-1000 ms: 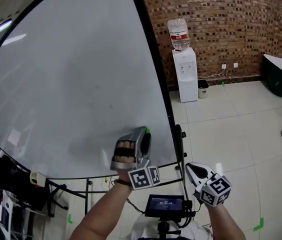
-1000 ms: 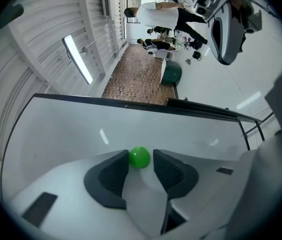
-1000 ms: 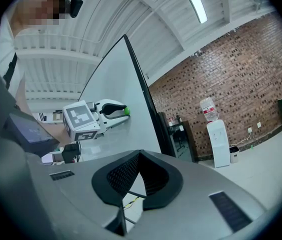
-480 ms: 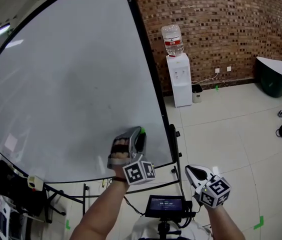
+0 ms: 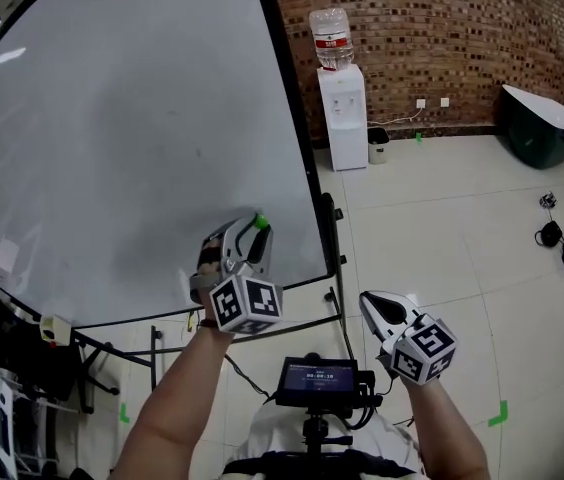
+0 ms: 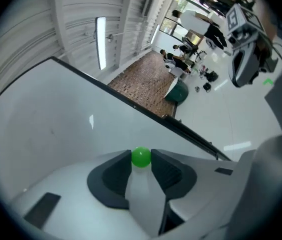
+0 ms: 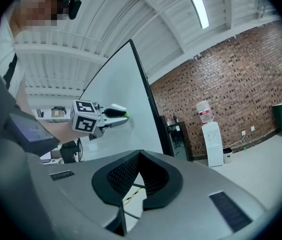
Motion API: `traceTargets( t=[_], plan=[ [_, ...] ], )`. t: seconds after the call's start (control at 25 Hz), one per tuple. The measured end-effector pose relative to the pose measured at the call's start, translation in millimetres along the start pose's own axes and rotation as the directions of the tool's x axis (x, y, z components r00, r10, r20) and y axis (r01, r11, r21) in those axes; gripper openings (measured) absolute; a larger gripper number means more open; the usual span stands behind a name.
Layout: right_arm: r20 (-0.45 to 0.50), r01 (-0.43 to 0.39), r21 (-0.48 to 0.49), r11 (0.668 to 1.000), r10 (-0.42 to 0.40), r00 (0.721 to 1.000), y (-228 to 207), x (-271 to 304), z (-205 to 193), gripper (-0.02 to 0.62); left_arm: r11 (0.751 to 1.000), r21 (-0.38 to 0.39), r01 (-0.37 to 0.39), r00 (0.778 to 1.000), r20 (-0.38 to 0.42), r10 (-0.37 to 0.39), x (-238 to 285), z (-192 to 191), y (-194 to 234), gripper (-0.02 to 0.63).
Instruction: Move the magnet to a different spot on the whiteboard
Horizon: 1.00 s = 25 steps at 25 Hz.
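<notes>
The magnet [image 6: 141,157] is a small green ball. It sits between the fingertips of my left gripper [image 6: 141,159], whose jaws have just been closing and now press on it from both sides. From the head view, the left gripper [image 5: 252,232] holds the magnet [image 5: 260,222] at the lower right part of the whiteboard [image 5: 112,118]; whether it touches the board I cannot tell. My right gripper [image 5: 374,306] hangs shut and empty to the right of the board, over the floor. The right gripper view shows its jaws [image 7: 140,156] together and the left gripper [image 7: 117,113] beyond.
The whiteboard's black frame and stand legs [image 5: 334,258] run between the two grippers. A water dispenser [image 5: 342,108] stands against the brick wall behind. A dark tub [image 5: 542,128] and cables [image 5: 562,243] lie at the right. A small screen [image 5: 317,380] sits below.
My left gripper has rolled, turning its marker cube toward the head camera, and shifted up and left along the board with the green magnet at its tips. The right gripper drifted slightly left.
</notes>
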State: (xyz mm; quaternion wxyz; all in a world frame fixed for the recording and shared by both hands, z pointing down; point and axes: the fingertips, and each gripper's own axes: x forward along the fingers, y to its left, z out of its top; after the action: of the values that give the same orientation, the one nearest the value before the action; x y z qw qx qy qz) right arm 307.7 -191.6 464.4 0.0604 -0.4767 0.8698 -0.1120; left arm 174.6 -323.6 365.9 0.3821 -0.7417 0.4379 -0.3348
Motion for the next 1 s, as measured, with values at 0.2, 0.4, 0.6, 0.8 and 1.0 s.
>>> traceTargets(
  t=[0.2, 0.4, 0.6, 0.8, 1.0],
  plan=[
    [-0.023, -0.035, 0.005, 0.999, 0.035, 0.999, 14, 9, -9, 0.025, 0.966, -0.245, 0.088, 0.996, 0.039, -0.081, -29, -24, -6, 0.153],
    [-0.033, -0.086, 0.008, 0.996, 0.087, 0.996, 33, 20, -11, 0.026, 0.849, -0.505, 0.155, 0.987, 0.107, -0.117, -59, -45, -2, 0.153],
    [-0.053, -0.133, 0.007, 0.991, 0.133, 0.990, 50, 29, -22, 0.025, 0.765, -0.621, 0.170, 0.985, 0.120, -0.122, -80, -74, -9, 0.153],
    [-0.060, -0.156, 0.023, 0.988, 0.157, 0.986, 68, 42, -31, 0.026, 0.696, -0.689, 0.203, 0.979, 0.160, -0.127, -102, -94, -13, 0.153],
    [-0.074, -0.174, 0.016, 0.985, 0.175, 0.982, 90, 61, -37, 0.025, 0.623, -0.748, 0.229, 0.973, 0.184, -0.138, -122, -126, -19, 0.153]
  ],
)
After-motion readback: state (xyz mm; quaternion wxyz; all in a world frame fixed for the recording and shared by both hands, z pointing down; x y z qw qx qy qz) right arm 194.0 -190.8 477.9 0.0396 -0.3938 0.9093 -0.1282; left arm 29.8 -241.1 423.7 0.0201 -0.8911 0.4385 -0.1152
